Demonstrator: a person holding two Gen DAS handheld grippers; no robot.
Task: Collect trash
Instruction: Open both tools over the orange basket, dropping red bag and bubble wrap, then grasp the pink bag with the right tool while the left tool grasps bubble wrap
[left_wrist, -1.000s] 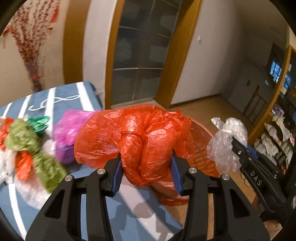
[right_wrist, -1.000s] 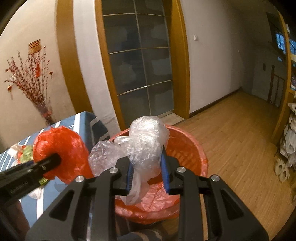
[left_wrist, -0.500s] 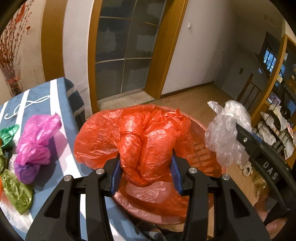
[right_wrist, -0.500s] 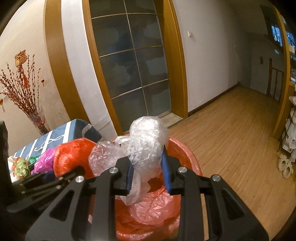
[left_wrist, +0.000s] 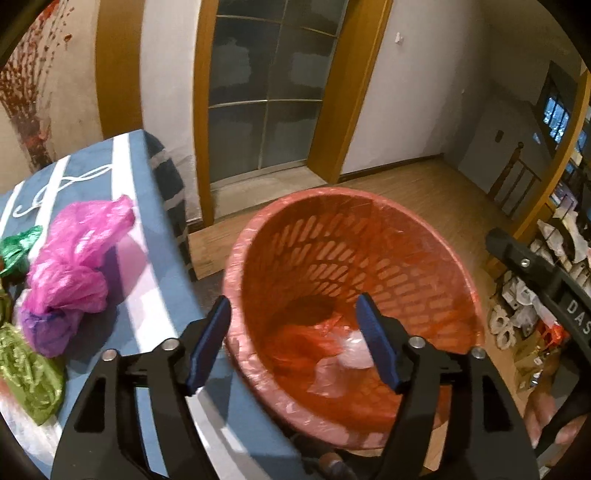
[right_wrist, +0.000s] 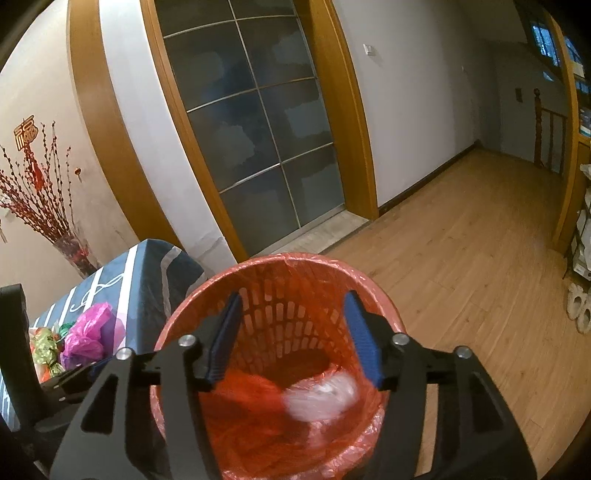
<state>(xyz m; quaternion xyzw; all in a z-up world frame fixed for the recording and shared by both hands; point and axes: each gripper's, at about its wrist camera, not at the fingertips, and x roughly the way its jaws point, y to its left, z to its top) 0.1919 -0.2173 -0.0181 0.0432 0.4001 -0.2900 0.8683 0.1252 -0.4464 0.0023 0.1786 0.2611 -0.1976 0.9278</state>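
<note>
A red slotted basket (left_wrist: 369, 266), a pink bag (left_wrist: 74, 258), and a blue white-striped tablecloth (left_wrist: 147, 295).

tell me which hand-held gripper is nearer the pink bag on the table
Left. The left hand-held gripper hovers beside the pink bag; the right hand-held gripper sits farther off, over the basket.

White letters "DAS" are printed on the black body of the right gripper (left_wrist: 554, 295). The rest of the word is cut off.
</note>
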